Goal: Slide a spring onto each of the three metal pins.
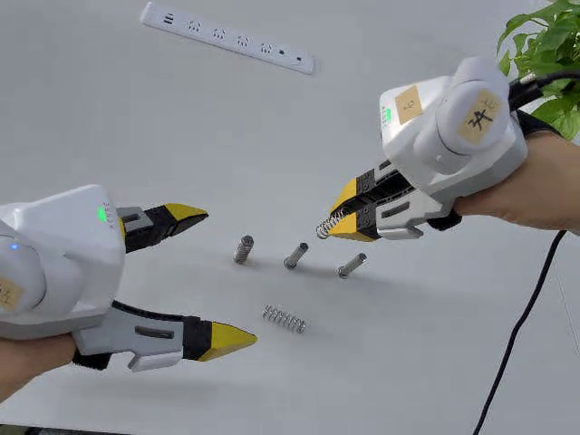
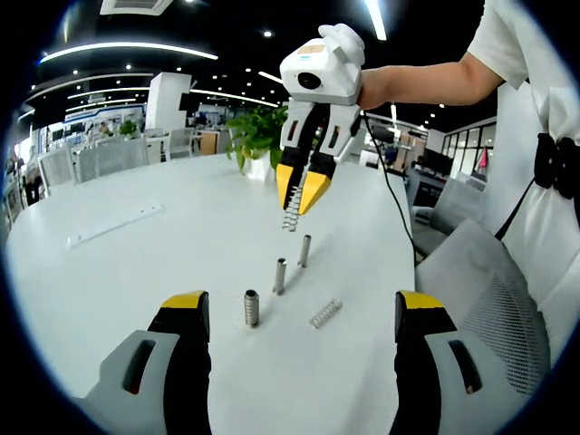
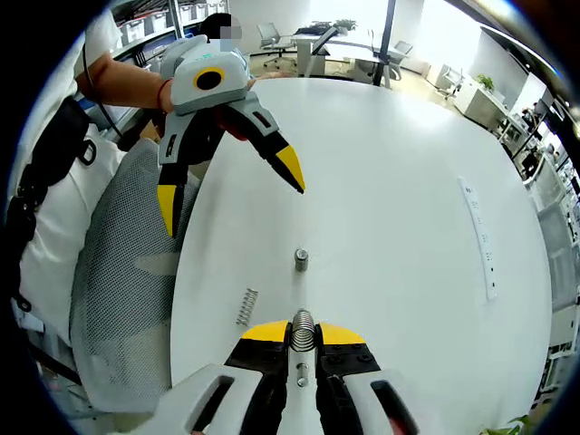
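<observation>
Three short metal pins stand in a row on the white table [image 1: 136,118]. The left pin [image 1: 243,249] [image 2: 251,308] wears a spring. The middle pin [image 1: 295,256] [image 2: 280,275] and the right pin [image 1: 352,265] [image 2: 304,250] are bare. A loose spring [image 1: 284,318] [image 2: 324,313] [image 3: 246,306] lies in front of them. My right gripper [image 1: 343,220] [image 2: 303,192] [image 3: 304,333] hovers above the right pin, shut on a second spring [image 1: 327,227] [image 2: 291,217] [image 3: 303,327] that sticks out of its tips. One pin [image 3: 300,259] shows just ahead of those tips. My left gripper [image 1: 210,276] [image 2: 302,304] [image 3: 231,193] stands open left of the row, holding nothing.
A white power strip [image 1: 227,38] [image 2: 113,225] [image 3: 478,236] lies at the far side of the table. A green plant [image 1: 544,45] [image 2: 258,136] is at the back right. A black cable [image 1: 526,308] trails from the right gripper. A grey mesh chair [image 2: 489,299] [image 3: 127,272] stands beside the table.
</observation>
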Demonstrator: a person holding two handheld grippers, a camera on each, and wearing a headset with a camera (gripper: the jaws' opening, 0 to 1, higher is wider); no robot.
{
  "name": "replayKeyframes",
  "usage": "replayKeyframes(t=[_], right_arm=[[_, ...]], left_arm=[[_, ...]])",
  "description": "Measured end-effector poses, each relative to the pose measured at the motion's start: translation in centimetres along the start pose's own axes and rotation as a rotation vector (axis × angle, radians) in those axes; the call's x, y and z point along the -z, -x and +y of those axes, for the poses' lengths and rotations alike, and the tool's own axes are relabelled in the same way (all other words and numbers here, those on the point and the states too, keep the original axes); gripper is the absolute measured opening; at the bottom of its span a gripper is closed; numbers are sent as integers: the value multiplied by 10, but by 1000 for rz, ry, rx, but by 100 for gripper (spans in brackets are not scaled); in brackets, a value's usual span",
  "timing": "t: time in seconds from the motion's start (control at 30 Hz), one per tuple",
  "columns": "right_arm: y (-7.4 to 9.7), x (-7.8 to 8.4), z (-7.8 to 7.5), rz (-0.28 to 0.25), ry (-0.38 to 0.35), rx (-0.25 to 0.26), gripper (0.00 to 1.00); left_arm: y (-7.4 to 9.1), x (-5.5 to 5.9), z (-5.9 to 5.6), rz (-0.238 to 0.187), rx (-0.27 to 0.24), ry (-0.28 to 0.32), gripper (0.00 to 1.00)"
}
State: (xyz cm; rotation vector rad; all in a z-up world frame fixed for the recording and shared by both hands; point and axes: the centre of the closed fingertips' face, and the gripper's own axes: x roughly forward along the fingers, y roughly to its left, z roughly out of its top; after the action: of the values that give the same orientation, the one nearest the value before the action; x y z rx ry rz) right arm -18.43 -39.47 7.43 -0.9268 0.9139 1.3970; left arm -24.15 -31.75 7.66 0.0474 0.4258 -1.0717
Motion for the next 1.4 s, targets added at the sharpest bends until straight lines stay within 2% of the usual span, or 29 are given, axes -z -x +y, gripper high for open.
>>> replayKeyframes(t=[0.17,0.43,1.4], right_arm=[[-10,4,0,11,-14,-6,7],[-22,4,1,21,-26,-18,7],[-34,7,2,56,-17,-42,7]], left_arm=[[1,1,3,-18,1,21,83],[3,4,5,-20,-1,30,88],[0,7,5,-23,5,53,90]])
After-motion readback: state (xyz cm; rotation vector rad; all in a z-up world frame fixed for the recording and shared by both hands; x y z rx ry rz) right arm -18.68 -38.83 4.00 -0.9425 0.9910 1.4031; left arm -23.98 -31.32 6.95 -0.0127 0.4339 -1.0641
